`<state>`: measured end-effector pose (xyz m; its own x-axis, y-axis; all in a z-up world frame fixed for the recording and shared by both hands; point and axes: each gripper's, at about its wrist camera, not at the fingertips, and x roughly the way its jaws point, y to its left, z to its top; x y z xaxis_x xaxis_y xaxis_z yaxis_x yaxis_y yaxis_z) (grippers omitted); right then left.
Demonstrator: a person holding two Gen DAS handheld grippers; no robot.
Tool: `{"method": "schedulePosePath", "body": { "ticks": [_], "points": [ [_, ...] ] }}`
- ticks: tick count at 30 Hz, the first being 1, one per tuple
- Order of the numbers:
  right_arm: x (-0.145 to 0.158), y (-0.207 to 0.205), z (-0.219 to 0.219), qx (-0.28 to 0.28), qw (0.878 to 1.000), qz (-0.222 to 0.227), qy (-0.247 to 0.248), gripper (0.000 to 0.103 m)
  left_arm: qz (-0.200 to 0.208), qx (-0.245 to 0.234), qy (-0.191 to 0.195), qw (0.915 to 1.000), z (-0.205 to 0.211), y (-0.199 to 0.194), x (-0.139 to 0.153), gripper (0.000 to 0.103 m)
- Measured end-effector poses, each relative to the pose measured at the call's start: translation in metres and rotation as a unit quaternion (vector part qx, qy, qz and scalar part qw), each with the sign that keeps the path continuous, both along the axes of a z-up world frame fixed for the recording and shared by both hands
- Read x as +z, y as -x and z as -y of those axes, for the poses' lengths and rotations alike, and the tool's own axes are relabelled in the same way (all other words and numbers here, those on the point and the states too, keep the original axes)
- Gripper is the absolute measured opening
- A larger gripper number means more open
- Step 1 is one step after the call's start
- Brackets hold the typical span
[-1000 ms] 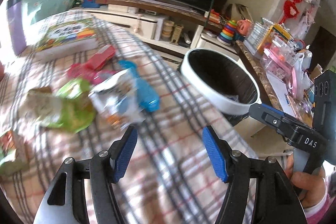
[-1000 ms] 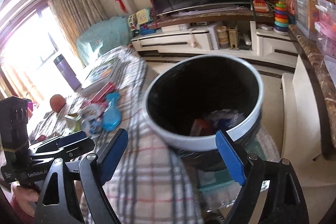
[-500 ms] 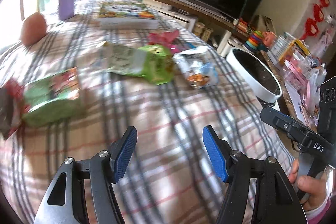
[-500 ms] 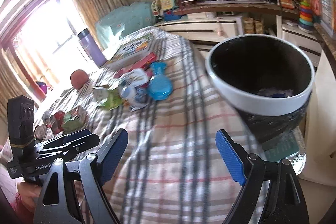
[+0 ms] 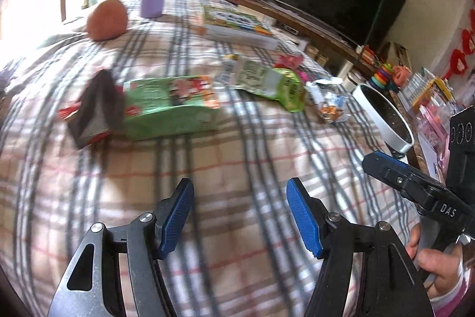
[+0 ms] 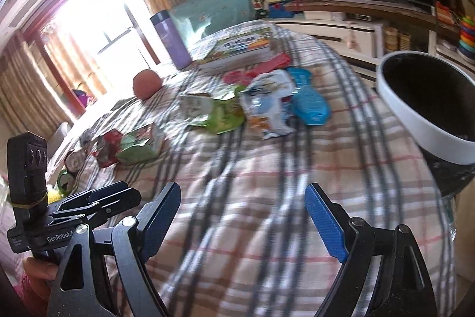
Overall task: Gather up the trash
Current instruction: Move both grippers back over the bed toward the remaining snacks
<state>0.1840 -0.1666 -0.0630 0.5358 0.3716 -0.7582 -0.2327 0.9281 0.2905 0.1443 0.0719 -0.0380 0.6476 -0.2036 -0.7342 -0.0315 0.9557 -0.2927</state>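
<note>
- My left fingers (image 5: 239,216) are spread wide over the plaid bed (image 5: 237,162), gripping nothing.
- My right fingers (image 6: 243,223) are spread too, empty.
- Wrappers lie beyond: green pack (image 5: 169,106), lime pouch (image 5: 273,82), white bag (image 6: 267,106).
- The bin (image 6: 427,103) stands right of them.

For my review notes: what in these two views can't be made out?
- Trash bin contents: right wrist view, interior dark and cut off by the frame edge.
- Green wrapper print: left wrist view, motion blur.
- Items at the cloth's far left: right wrist view, small and blurred.
</note>
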Motion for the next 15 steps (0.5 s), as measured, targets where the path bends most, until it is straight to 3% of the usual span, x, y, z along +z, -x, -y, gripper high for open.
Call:
{"method": "schedulePosePath", "body": {
  "ticks": [15],
  "points": [
    [-0.015, -0.019, -0.079, 0.154, 0.988, -0.011, 0.004, 0.087, -0.010, 0.104, -0.007, 0.9945, -0.068, 0.023, 0.009, 0.064]
  ]
}}
